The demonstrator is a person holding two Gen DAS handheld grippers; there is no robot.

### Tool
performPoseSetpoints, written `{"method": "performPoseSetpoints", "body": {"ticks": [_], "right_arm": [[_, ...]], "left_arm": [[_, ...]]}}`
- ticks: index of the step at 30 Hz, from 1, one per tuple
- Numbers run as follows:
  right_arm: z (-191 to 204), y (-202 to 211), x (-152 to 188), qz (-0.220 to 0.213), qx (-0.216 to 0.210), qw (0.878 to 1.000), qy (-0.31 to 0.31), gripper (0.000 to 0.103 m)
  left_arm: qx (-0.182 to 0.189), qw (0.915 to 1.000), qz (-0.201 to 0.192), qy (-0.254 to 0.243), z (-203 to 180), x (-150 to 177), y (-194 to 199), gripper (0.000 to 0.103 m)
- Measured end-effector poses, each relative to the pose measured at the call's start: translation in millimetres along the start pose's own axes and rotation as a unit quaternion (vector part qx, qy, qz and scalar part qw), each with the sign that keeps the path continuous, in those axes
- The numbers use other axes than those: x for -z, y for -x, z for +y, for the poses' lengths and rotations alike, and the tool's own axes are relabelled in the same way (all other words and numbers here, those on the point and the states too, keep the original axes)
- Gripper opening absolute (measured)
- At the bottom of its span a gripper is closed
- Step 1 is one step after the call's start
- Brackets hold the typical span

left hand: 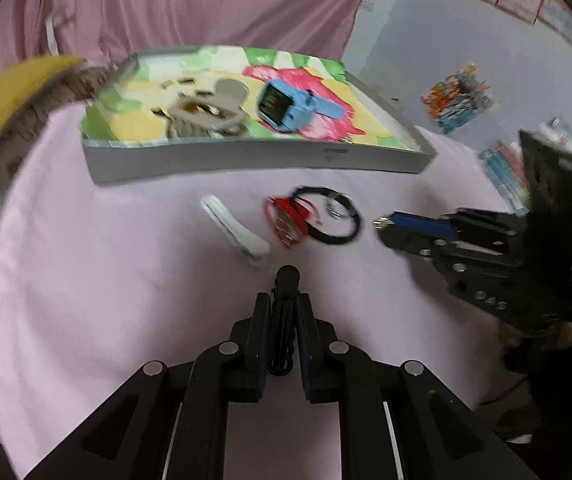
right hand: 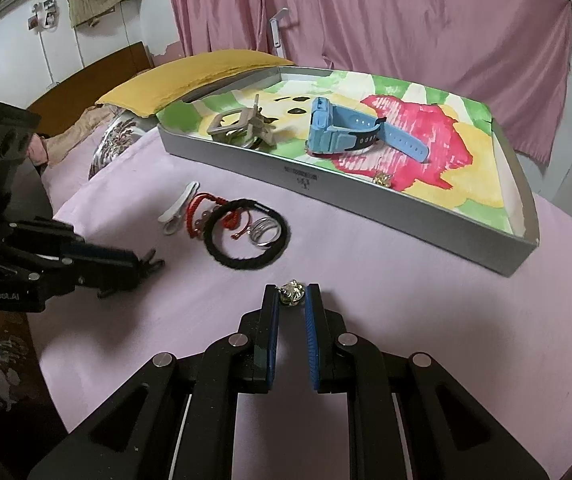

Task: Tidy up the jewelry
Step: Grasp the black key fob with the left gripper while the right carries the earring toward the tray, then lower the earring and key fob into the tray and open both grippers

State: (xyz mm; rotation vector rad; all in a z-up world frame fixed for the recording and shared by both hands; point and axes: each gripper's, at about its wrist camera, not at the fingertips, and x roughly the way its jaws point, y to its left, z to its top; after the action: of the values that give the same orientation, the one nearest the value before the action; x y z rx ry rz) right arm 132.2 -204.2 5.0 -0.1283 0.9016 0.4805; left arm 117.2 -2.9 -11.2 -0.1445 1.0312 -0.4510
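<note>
status: partly done. the tray (right hand: 406,216), a shallow grey box with a painted floral liner, sits on the pink-covered bed (right hand: 406,320) and serves as landmark.

inside the tray: one blue watch (right hand: 350,128) near the middle, one beige claw clip (right hand: 242,126) at its left end, one small gold piece (right hand: 382,179) against the near wall. three items judged already sorted.

outside the tray, on the bed just in front of its near wall: one white hair clip (right hand: 176,208), one red cord bracelet (right hand: 206,210), one black braided band (right hand: 246,234), one silver ring (right hand: 263,232) lying within the band's loop. the red bracelet overlaps the band. four items left lying loose.

in transit: the right tool (right hand: 292,294) is closed on one small gold-and-silver charm (right hand: 292,292) at its fingertips, held in front of the tray and not yet over it. the left tool (left hand: 282,308) is clamped on one black clip (left hand: 284,320), whose end sticks out past the tips; it is held above the bed, further from the tray than the loose group.

count: nine pieces visible; three placed, two held, four loose. judgement: roughly a third complete; remaining work is depositing both held pieces and collecting the loose four.
</note>
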Motion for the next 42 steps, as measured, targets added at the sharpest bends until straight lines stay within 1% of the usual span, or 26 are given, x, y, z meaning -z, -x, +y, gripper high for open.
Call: {"method": "performPoseSetpoints", "body": {"ticks": [2,4,7,10,16,19,22,23,26,29,33,36,39,42], "right_arm": [[0,3,3,-0.005,-0.004,1.000,-0.004,0.012],[1,6,4,-0.013,-0.006,1.000,-0.008,0.012],[2,13,6,-0.032,-0.007,0.999,-0.013,0.012],[6,24,3,-0.064,-0.004,0.998,-0.015,0.012],[10,40,-7,-0.131,0.007,0.991,-0.021,0.012],[12,46,-17,-0.170,0.018,0.985,-0.023,0.012],[15,52,-26,-0.207,0.035,0.978,-0.019,0.012],[15,53,-28,-0.217,0.039,0.975,-0.018,0.012],[18,60,-37,-0.256,0.060,0.965,-0.011,0.012],[19,62,-46,-0.281,0.077,0.956,-0.005,0.012],[21,58,-54,-0.296,0.094,0.951,0.002,0.012],[22,56,-57,-0.301,0.101,0.948,0.007,0.012],[22,49,-59,-0.297,0.105,0.949,0.010,0.012],[21,43,-60,-0.289,0.104,0.951,0.011,0.012]], "left_arm": [[0.028,0.9995,0.008,0.015,1,3,0,0.012],[0.033,0.9992,0.007,0.020,-1,7,1,0.012],[0.032,0.9992,-0.006,0.020,-4,9,4,0.012],[0.036,0.9987,-0.031,0.020,-7,8,9,0.012],[0.031,0.9933,-0.110,0.019,-13,-5,23,0.012],[0.020,0.9874,-0.156,0.018,-15,-15,29,0.012],[0.007,0.9777,-0.210,0.012,-19,-24,38,0.012],[-0.002,0.9732,-0.230,0.006,-21,-28,41,0.012],[-0.017,0.9653,-0.261,-0.004,-23,-38,46,0.012],[-0.031,0.9589,-0.282,-0.011,-24,-50,47,0.012],[-0.049,0.9506,-0.306,-0.021,-25,-57,49,0.012],[-0.061,0.9448,-0.321,-0.028,-23,-62,47,0.012],[-0.072,0.9421,-0.326,-0.031,-21,-67,44,0.012],[-0.078,0.9421,-0.325,-0.031,-18,-70,39,0.012]]}}
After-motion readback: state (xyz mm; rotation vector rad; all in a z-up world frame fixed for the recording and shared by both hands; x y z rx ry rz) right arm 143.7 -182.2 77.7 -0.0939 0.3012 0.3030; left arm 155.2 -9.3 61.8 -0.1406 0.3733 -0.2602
